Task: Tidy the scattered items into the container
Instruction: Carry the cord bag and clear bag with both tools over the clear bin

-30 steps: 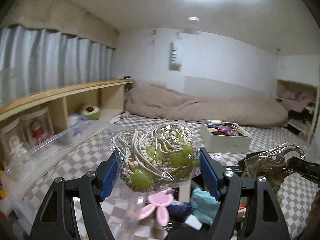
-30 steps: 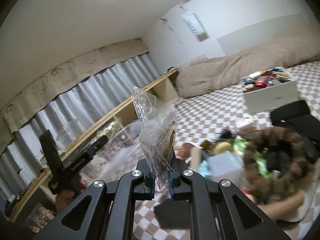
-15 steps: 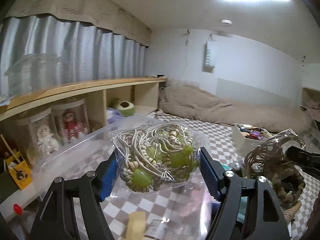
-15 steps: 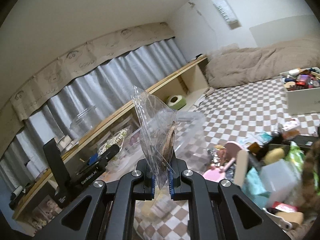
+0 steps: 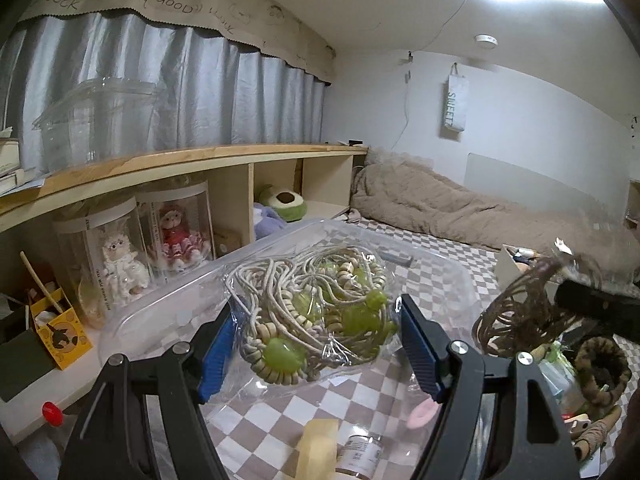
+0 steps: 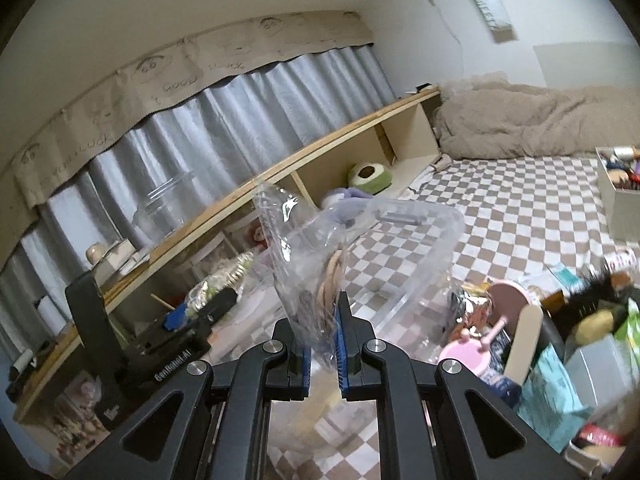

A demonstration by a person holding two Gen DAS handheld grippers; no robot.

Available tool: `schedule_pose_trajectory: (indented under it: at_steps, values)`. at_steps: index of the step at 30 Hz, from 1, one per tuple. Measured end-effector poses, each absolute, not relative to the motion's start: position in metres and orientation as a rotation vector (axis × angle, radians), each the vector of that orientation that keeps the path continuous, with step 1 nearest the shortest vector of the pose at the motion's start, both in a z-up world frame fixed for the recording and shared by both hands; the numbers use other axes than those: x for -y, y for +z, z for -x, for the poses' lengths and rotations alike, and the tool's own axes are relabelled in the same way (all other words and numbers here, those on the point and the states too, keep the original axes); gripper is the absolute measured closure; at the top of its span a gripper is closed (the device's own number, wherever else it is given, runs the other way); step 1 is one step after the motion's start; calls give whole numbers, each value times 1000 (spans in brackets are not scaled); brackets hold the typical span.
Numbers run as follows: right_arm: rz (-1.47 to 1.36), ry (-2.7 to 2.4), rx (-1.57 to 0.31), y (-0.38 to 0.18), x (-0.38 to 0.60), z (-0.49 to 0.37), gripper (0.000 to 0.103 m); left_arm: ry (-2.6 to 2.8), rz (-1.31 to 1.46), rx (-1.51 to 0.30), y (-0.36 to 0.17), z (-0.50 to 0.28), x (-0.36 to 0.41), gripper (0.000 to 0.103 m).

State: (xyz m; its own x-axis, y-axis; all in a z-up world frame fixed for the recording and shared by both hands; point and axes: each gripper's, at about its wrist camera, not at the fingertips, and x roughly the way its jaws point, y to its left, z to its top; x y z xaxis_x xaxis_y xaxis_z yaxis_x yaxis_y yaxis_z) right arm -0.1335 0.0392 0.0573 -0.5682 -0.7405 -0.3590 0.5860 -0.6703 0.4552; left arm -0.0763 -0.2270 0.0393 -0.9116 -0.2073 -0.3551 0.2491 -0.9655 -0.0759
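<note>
Holding a clear bag of cord and green beads [image 5: 316,316] between wide-set jaws, my left gripper [image 5: 316,344] hangs over the clear plastic container [image 5: 168,304] on the checkered floor. My right gripper [image 6: 322,344] is clamped tight on a thin clear packet [image 6: 308,264], also above the container's near end.

checkered floor [image 6: 520,216] | clear bin [image 5: 448,276], white box [image 6: 620,208], clutter

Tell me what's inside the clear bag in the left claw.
The clear bag holds tangled cream cords, beaded coils and green translucent pieces. Anything deeper in the tangle is covered.
</note>
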Motion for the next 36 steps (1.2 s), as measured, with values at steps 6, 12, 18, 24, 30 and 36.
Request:
schedule_pose_trajectory:
  at_steps: [6, 12, 18, 24, 30, 36]
  values:
    - [-673, -2230, 313, 66, -21, 140, 92, -2813, -527, -174, 35, 77, 236, 28]
    - [-660, -2239, 308, 72, -9, 148, 92, -2771, -533, -179, 35, 77, 248, 28]
    - [-669, -2226, 297, 79, 10, 160, 92, -2764, -572, -220, 39, 86, 261, 28]
    - [-740, -2200, 228, 72, 37, 173, 92, -2795, -652, -280, 37, 94, 272, 28]
    - [-848, -2179, 102, 58, 63, 185, 92, -2825, -696, -316, 35, 96, 275, 28]
    - [-924, -2168, 4, 52, 83, 199, 92, -2830, -698, -308, 34, 96, 274, 28]
